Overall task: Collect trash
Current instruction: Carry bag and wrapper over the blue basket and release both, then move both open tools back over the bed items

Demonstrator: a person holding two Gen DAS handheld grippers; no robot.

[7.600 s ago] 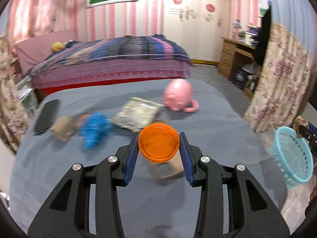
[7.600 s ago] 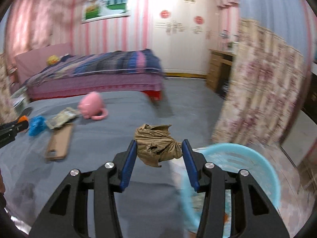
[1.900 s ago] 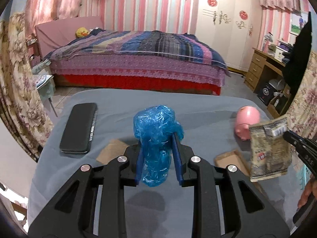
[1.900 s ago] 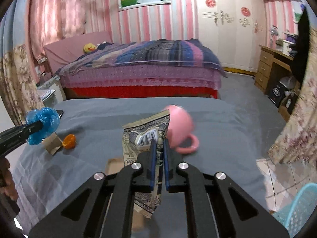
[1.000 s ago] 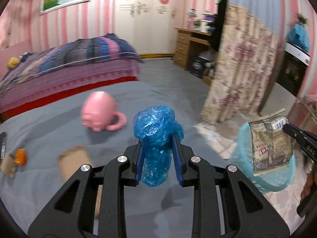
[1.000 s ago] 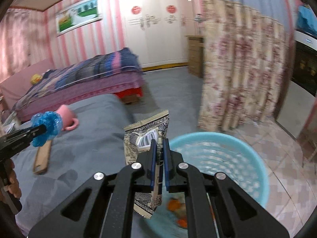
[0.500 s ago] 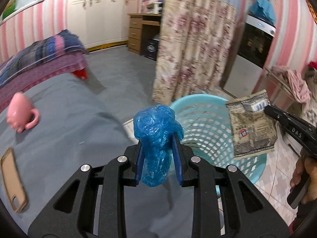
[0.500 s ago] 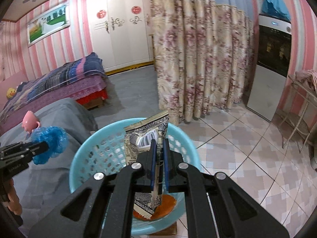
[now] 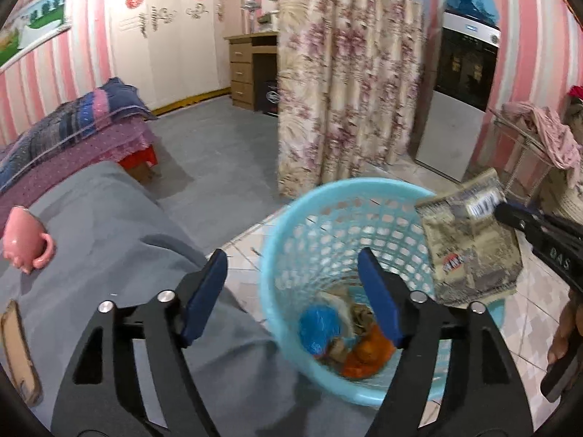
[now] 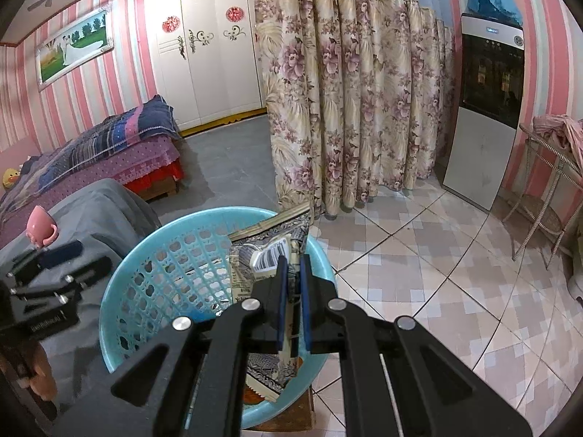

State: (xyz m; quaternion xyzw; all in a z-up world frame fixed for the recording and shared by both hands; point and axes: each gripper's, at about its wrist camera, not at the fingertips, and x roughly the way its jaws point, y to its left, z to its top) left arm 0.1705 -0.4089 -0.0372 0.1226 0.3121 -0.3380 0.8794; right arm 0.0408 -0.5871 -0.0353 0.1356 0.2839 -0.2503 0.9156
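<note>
In the left wrist view, the left gripper (image 9: 293,284) is seen at the lower centre of the frame with its jaws spread wide, having just been opening; nothing is held between the blue pads (image 9: 204,293). Directly beyond the jaws, at the lower right of centre, the light blue basket (image 9: 277,240) is located beside the edge of the grey-covered surface (image 9: 109,225). The blue plastic bag (image 9: 320,329) is found inside the basket, at its bottom, next to an orange item (image 9: 368,358) and other scraps that cannot be identified. At the right edge of that frame, the right gripper (image 9: 510,215) is shown clamping the printed packet (image 9: 470,251) above the basket's far rim. In the right wrist view, the right gripper (image 10: 293,266) is shown at the lower centre with its jaws drawn narrow onto the printed packet (image 10: 262,251), which hangs upright over the basket (image 10: 153,255). A pink pig-shaped cup (image 9: 23,238) is seen at the left edge of the left wrist frame, resting on the grey surface, well apart from the basket. A flat brown piece (image 9: 18,349) lies at the lower left of the same frame.
</note>
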